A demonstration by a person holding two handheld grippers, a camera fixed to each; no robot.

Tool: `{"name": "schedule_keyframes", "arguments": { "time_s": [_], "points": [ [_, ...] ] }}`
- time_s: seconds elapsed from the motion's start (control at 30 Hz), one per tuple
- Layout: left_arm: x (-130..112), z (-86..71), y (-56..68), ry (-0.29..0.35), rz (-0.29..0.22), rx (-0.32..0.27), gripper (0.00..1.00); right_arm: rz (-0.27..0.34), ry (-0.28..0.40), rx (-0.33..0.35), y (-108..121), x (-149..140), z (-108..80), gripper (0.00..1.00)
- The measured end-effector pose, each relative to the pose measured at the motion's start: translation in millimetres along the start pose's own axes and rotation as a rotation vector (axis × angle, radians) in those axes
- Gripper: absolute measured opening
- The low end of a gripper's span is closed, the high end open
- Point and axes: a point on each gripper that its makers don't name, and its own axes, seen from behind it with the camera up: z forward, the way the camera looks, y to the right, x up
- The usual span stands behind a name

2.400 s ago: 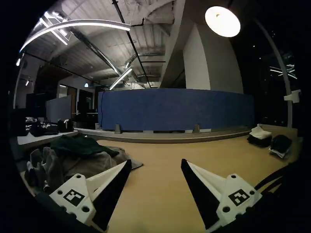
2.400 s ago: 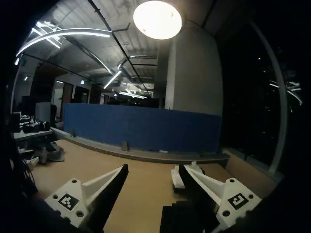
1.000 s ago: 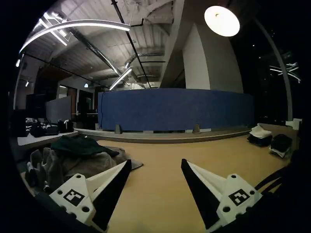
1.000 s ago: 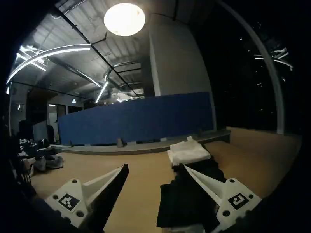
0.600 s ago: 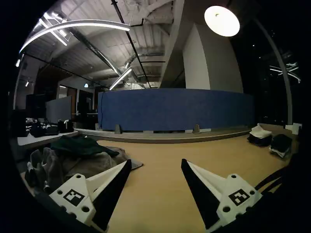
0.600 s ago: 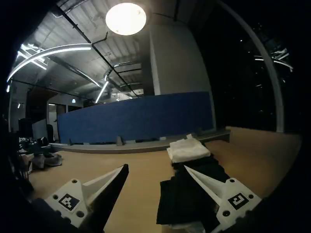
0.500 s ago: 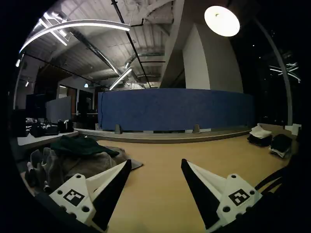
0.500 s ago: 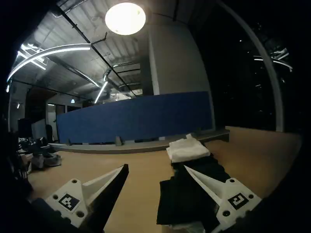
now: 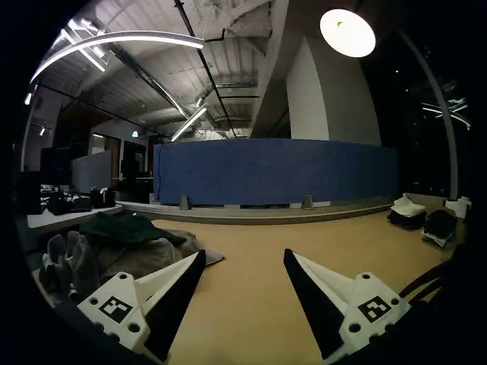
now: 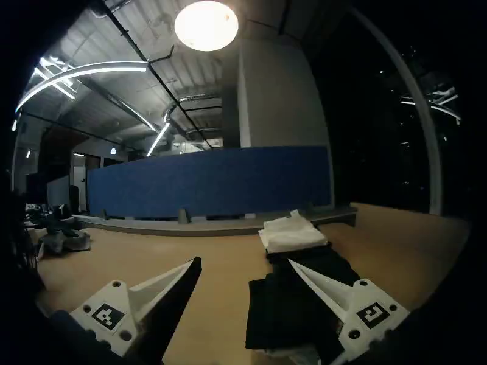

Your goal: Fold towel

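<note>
In the left gripper view a heap of unfolded towels (image 9: 122, 249), grey with a dark green one on top, lies on the wooden table (image 9: 262, 255) at the left. My left gripper (image 9: 243, 261) stands open over bare table just right of the heap, holding nothing. In the right gripper view a folded black towel (image 10: 292, 304) lies under my right finger (image 10: 329, 298), with a folded white towel (image 10: 292, 234) on a dark one just behind it. My right gripper (image 10: 243, 264) is open and empty above the black towel's left edge.
A blue partition (image 9: 274, 170) runs along the table's far edge. Two small stacks of folded towels (image 9: 420, 219) sit at the far right in the left gripper view. A second desk with dark items (image 9: 67, 204) stands at the left. A round lamp (image 10: 206, 24) hangs overhead.
My right gripper has swung right and down from the table's middle to the folded stacks, then drifted slightly. The left gripper has stayed still. Both remain open.
</note>
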Motion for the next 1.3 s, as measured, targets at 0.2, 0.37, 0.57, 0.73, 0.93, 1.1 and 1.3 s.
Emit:
{"name": "schedule_keyframes", "arguments": {
  "time_s": [0.2, 0.37, 0.57, 0.73, 0.93, 1.1, 1.3],
  "points": [
    [0.1, -0.1, 0.1, 0.0, 0.0, 0.0, 0.95, -0.03, -0.002, -0.017, -0.6, -1.9, 0.3, 1.0],
    [-0.1, 0.0, 0.4, 0.0, 0.0, 0.0, 0.95, -0.051, -0.003, -0.03, -0.4, -4.7, 1.1, 1.0],
    [0.1, 0.3, 0.4, 0.0, 0.0, 0.0, 0.95, -0.053, -0.004, -0.035, 0.3, -3.5, 0.6, 1.0],
    [0.3, 0.5, 0.3, 0.0, 0.0, 0.0, 0.95, -0.054, -0.004, -0.035, -0.1, -2.0, 0.6, 1.0],
    [-0.1, 0.7, -0.3, 0.0, 0.0, 0.0, 0.95, -0.055, -0.005, -0.035, -0.5, -2.6, 1.1, 1.0],
    [-0.2, 1.6, -0.4, 0.0, 0.0, 0.0, 0.95, -0.055, -0.004, -0.035, -0.4, -3.1, 1.2, 1.0],
    [-0.3, 1.3, 0.2, 0.0, 0.0, 0.0, 0.95, -0.054, -0.004, -0.035, 0.0, -3.2, 0.6, 1.0]
  ]
}}
